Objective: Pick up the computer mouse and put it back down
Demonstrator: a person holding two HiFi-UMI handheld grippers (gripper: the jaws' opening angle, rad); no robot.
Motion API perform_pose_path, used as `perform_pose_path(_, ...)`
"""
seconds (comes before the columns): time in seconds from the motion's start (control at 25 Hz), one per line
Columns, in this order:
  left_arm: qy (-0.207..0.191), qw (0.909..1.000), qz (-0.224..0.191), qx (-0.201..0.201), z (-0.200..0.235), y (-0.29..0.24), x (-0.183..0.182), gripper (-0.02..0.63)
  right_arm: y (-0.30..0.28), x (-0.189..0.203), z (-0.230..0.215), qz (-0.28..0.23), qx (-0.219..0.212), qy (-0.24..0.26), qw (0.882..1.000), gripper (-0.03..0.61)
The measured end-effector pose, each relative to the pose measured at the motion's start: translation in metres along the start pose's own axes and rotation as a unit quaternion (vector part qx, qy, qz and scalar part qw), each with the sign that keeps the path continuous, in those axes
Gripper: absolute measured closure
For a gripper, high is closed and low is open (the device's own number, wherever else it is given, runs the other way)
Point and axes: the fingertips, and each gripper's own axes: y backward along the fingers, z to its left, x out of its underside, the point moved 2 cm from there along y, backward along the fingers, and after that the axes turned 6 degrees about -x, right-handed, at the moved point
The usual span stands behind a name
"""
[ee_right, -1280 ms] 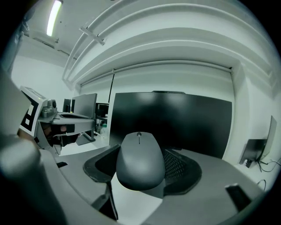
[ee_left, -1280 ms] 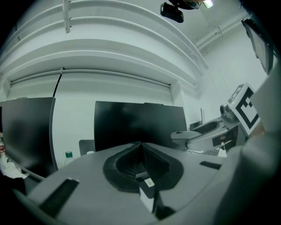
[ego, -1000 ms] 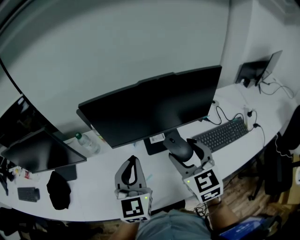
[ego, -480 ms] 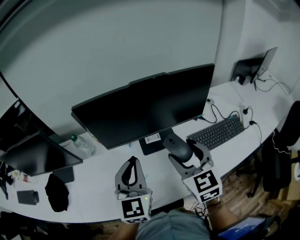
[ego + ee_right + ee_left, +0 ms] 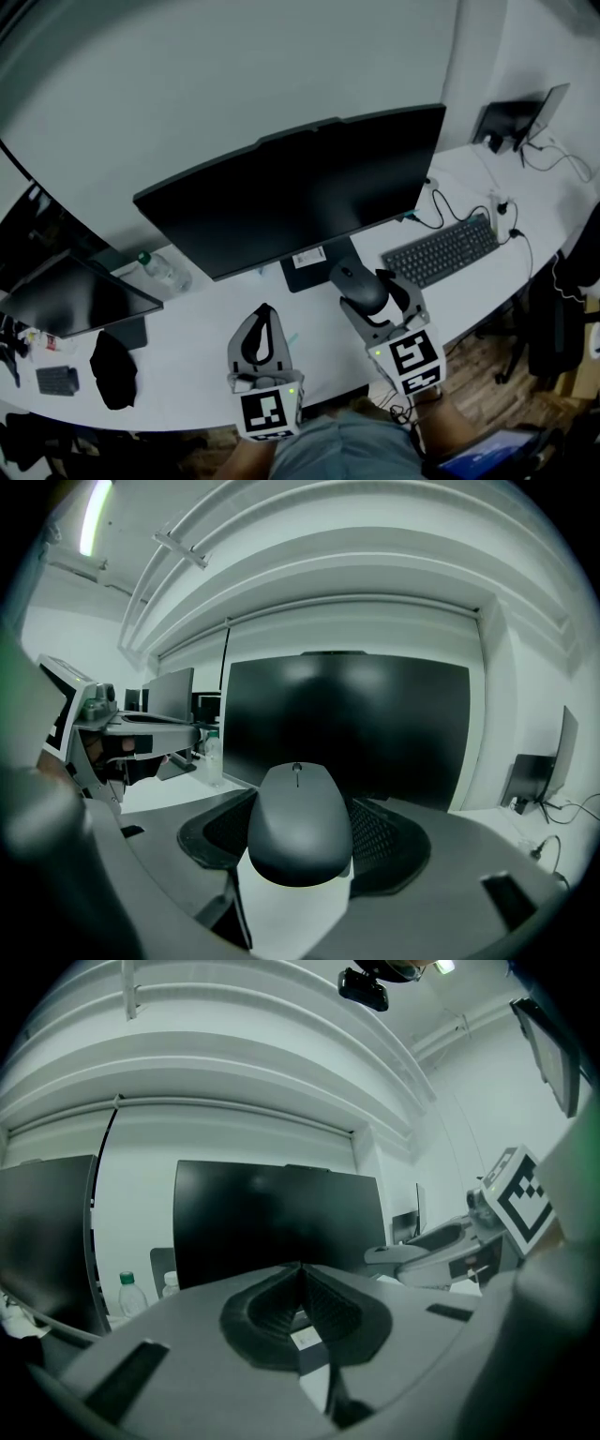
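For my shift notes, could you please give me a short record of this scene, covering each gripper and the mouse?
Left gripper: jaws together, nothing between them, over the desk
Right gripper: jaws closed on the sides of the computer mouse
Mouse position: in front of the monitor, left of the keyboard
Other items: water bottle to the monitor's left

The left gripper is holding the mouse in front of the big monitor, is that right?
Not quite. It is the right gripper that holds the mouse in front of the big monitor. The right gripper view shows the mouse between its jaws. The left gripper is shut with nothing in it.
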Motion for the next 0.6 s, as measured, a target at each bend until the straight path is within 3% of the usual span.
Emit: perform_pose_path(0.6,-0.004,0.9984,0.055,0.012,-0.007,-0.018,0.035,0.609,-0.034,0.066,-0.009,0.053,-0.018,-0.066,0.996,0.273)
